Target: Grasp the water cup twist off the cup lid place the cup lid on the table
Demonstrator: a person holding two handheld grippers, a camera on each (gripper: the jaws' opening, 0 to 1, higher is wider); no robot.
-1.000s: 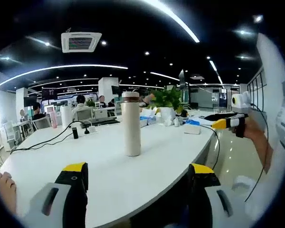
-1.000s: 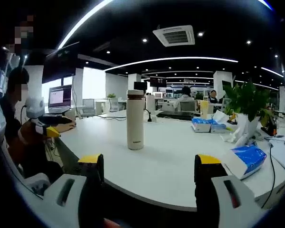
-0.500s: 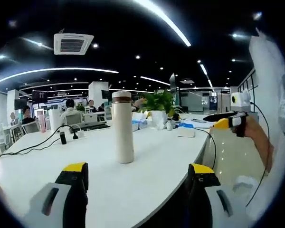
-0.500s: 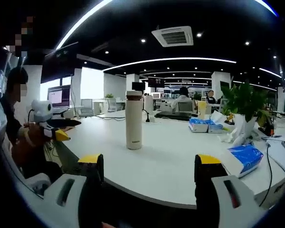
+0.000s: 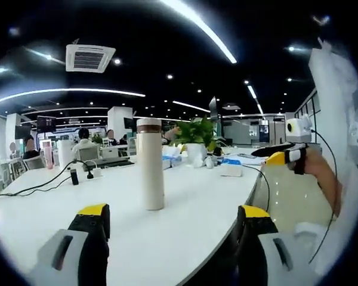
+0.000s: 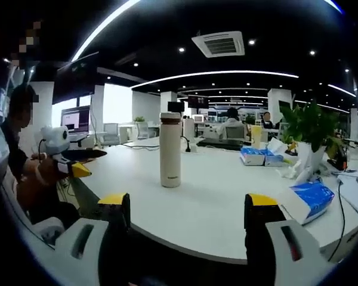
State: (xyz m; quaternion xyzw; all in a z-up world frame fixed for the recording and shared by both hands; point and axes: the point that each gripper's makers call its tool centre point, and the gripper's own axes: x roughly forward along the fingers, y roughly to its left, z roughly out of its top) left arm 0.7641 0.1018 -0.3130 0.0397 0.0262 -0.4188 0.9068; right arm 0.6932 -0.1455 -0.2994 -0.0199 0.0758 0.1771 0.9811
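Standing upright on the white worktop (image 5: 185, 196), the water cup (image 5: 150, 168) is well in from the near edge, with its brown cup lid (image 5: 148, 125) seated on top, so by the look of it nothing of the task is done yet: the cup is ungrasped, the lid is not twisted off, and no lid lies on the worktop. In the left gripper view the left claw (image 5: 173, 229) is held low at the near edge with its yellow-tipped jaws wide apart and nothing between them, pointing roughly at the cup, which stands a little to the left of the gap. In the right gripper view the right claw (image 6: 188, 220) is likewise spread with nothing in it, level with the worktop edge, and the cup (image 6: 170, 154) stands ahead of it, again well short of contact. Each claw shows in the other's view, held out by a hand off the worktop's side: the right one (image 5: 283, 154) at the right of the left gripper view, the left one (image 6: 68, 165) at the left of the right gripper view. My reading is that both hands are poised on opposite sides of the cup in an approach pose, with grasping the body, gripping the lid, twisting and setting it down all left to do.
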